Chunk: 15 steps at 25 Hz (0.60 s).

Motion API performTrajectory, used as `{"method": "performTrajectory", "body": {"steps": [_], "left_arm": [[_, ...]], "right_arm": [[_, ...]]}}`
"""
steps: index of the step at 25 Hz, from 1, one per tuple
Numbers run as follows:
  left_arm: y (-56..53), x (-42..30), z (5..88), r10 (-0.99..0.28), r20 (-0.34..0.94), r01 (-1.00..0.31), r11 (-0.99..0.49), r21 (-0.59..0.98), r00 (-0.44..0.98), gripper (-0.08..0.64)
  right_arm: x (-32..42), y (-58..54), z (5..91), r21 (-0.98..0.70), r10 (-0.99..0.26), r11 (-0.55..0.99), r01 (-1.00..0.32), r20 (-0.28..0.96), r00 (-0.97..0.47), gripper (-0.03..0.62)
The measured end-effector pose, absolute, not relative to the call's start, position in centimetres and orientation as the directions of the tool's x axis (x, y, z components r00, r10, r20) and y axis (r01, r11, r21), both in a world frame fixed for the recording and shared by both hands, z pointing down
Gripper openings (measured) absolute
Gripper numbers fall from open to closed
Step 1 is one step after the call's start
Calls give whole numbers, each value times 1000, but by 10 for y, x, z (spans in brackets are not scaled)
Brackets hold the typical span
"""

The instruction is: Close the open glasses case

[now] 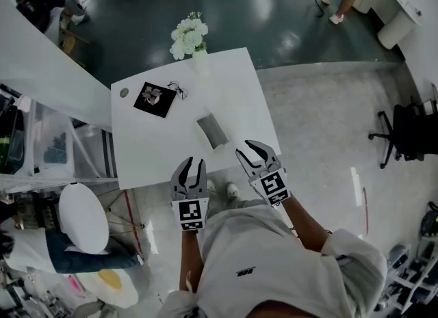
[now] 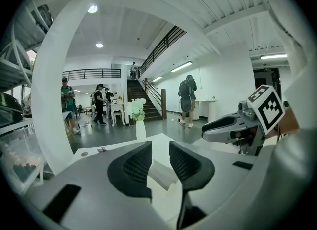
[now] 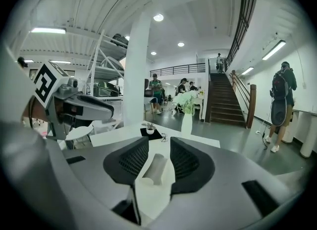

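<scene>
Nearest in the head view: left hand-held gripper point(image 1: 194, 166) held over the near edge of the desk point(image 1: 154, 149), jaws parted, clamped on nothing. Just to its right, right hand-held gripper point(image 1: 246, 150) near the desk's near right corner, jaws likewise parted and empty. Neither touching the other, nor the glasses case point(image 1: 213, 130).

Just beyond both, nearer the right one: glasses case lying slantwise on the desk. From above, a grey hollow with a pale edge. Cannot tell how far open it is, nor whether anything lies inside. In the left gripper view, mostly masked by the dark pads, only a pale sliver of the glasses case point(image 2: 159, 173) in the gap. In the right gripper view, a pale rounded shape, the glasses case point(image 3: 154, 168), framed between the spread jaws, with its near end cut off by the gripper body.

Farther back: a black square mat point(image 1: 155, 98) bearing something small and pale, too small to name. A thin black tangle point(image 1: 179, 89) at its corner and a small round disc point(image 1: 124, 93) toward the desk's far left.

At the far edge, a white vase point(image 3: 186, 124) holding white flowers point(image 1: 188, 35), the vase nearly lost against the white desk from above.

Beyond, dark floor, a staircase point(image 3: 227, 100) and a person with a backpack point(image 2: 187, 98).
</scene>
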<state>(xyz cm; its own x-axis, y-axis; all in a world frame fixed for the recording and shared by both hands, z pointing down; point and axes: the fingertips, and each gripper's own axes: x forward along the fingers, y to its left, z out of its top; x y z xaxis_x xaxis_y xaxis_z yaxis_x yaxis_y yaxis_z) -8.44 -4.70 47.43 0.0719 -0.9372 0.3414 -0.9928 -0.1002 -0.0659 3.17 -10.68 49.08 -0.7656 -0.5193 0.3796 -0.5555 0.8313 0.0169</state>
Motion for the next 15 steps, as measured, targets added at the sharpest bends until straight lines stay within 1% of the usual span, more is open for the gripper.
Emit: {"method": "performTrajectory", "body": {"steps": [8,15], "left_arm": [[-83,-106,512,-916,383,-988,-151,-44,123,123],[-120,-124,560,-869,444,-969,-248,-11,218,123]], "right_arm": [[10,-137,517,10,-517,825,-565,418,-747,138],[-5,-170,555,-4,-539,789,-614,476,-695,136]]}}
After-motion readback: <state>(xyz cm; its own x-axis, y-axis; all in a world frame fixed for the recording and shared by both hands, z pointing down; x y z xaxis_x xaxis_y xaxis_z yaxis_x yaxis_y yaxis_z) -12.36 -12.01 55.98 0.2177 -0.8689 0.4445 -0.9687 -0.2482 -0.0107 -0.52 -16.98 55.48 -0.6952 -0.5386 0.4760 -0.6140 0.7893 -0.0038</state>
